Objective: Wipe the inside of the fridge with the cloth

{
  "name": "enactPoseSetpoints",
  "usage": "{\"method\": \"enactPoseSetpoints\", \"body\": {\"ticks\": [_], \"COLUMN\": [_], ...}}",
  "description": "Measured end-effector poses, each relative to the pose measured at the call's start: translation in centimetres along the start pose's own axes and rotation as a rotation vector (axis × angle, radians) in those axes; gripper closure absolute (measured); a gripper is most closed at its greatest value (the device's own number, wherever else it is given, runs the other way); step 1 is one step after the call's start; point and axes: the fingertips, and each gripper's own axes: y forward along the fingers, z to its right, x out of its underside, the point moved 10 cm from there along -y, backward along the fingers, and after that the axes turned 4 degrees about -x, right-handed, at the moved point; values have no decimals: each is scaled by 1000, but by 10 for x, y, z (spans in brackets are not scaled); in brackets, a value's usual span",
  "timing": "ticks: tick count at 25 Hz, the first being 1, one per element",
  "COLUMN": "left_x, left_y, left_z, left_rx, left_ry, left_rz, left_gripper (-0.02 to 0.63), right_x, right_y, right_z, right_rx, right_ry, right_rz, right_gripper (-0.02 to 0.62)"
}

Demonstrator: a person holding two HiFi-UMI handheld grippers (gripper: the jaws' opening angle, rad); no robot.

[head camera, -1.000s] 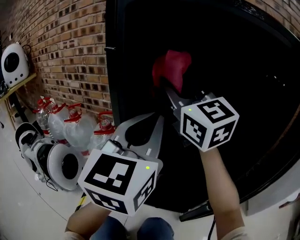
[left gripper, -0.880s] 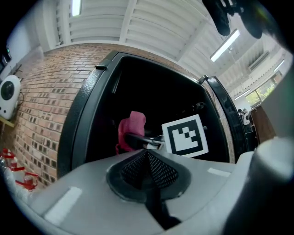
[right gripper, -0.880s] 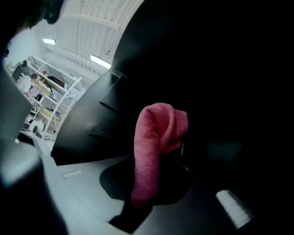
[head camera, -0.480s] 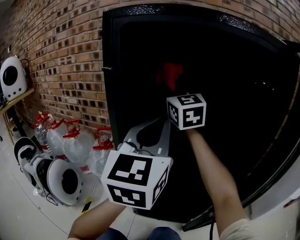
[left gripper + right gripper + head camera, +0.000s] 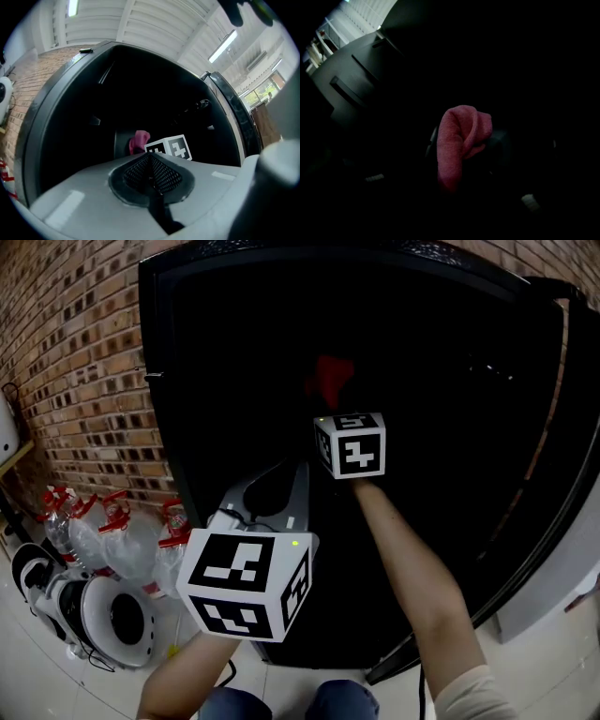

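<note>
Jaws of the right gripper (image 5: 461, 157) pinch the pink cloth (image 5: 457, 140) deep inside the dark fridge (image 5: 173, 390); the left gripper (image 5: 152, 164) has its jaws together, empty. Best to press the cloth flat to a wall and sweep slowly

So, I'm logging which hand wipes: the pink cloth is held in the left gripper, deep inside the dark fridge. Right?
Not quite: the right gripper holds the pink cloth, not the left. The right gripper view shows the cloth pinched at its jaws deep inside the dark fridge; the left gripper is shut on nothing.
</note>
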Motion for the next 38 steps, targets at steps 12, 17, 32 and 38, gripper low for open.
{"method": "enactPoseSetpoints", "body": {"ticks": [12, 17, 32, 38], "left_x": [5, 9, 5, 4], "left_y": [15, 11, 7, 6], "left_z": [25, 28, 30, 35], "left_rx": [95, 99, 22, 7], "left_ry": [-42, -59, -30, -14], "left_rz": [16, 17, 36, 37], "left_gripper": [591, 591, 591, 591], "right_x": [3, 1, -33, -38], "right_y": [-53, -74, -187, -229], "right_z": [59, 66, 0, -21], "right_rx": [262, 329, 283, 283], "right_ry": [42, 37, 43, -5], "right_rz": [-51, -36, 73, 129], "right_gripper": [543, 543, 541, 541]}}
